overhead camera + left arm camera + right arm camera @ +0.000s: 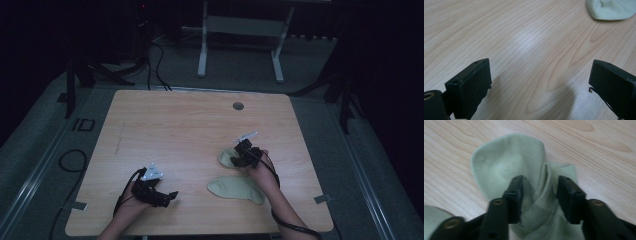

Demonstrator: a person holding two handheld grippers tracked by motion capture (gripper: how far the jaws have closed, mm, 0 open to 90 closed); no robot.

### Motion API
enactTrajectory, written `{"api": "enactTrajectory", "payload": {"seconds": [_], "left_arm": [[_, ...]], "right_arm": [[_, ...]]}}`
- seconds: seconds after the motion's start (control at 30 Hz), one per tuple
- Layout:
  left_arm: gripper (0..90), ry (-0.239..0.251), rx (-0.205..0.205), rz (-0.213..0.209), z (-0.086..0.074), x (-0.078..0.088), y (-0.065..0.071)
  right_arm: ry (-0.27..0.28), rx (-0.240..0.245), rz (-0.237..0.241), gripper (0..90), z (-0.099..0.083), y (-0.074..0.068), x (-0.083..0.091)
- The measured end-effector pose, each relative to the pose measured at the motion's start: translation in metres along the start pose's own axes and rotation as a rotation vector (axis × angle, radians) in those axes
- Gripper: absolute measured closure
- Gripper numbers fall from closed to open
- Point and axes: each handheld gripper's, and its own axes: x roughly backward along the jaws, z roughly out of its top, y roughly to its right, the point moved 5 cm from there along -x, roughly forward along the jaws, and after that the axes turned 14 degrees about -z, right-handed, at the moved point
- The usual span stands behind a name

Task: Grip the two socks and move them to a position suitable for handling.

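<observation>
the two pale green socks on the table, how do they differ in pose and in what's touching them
The far pale green fabric sock is bunched, with a ribbed fold standing up between the right gripper's fingers; the near pale green fabric sock lies spread flat on the wooden table.
The far sock sits under the right gripper, whose fingers stand apart around the fold; the near sock lies free, with no gripper on it.
Both look the same colour and material, like a pair.

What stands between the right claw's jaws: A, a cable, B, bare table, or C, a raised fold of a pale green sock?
C: in the right gripper view, the right claw straddles a ribbed fold of the pale green sock, jaws apart on either side.
</observation>
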Motion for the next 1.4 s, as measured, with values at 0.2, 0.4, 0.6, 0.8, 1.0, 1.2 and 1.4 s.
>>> {"api": "enactTrajectory", "payload": {"seconds": [0.2,0.4,0.6,0.8,1.0,1.2,1.4], "left_arm": [[3.9,-0.054,-0.045,-0.008,0.009,-0.011,0.007],[5.1,-0.051,-0.083,-0.032,0.029,-0.017,0.008],[18.8,-0.04,-0.166,-0.035,0.063,-0.027,0.009],[59.6,-0.033,-0.265,-0.086,0.096,-0.042,0.018],[83.5,-0.01,-0.33,-0.063,0.138,-0.064,0.029],[89.1,-0.066,-0.333,-0.059,0.158,-0.1,0.025],[89.2,-0.164,-0.315,-0.029,0.15,-0.128,0.012]], "right_arm": [[0.005,-0.014,0.005,42.3,0.004,-0.004,-0.004],[-0.015,-0.007,0.02,37.4,0.009,-0.004,-0.005],[0.006,-0.027,0.026,39.7,0.013,0.002,0.009],[0.012,-0.045,0.028,53.9,0.02,0.007,0.018],[0.011,-0.052,0.034,55.9,0.022,0.004,0.018],[0.002,-0.059,0.032,53.9,0.019,0.005,0.012],[-0.031,-0.037,0.039,54.7,0.012,0.003,0.002]]}}
